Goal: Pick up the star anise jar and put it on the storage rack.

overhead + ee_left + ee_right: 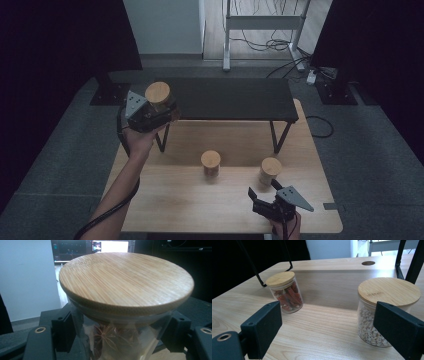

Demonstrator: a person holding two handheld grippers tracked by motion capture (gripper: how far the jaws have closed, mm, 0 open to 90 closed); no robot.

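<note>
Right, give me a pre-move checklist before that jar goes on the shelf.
1. Left gripper shut on the star anise jar: ok, jaws press both sides of the glass.
2. Jar's lid seated: ok, it sits flat on the rim.
3. Free spot on the shelf: ok, its top is bare to the right of the jar.
4. Jar clear above the shelf edge: cannot tell.
5. Right gripper out of the way: ok, open, low near the table's front edge.
6. The red-filled jar and the white-seed jar upright on the table: ok.
</note>
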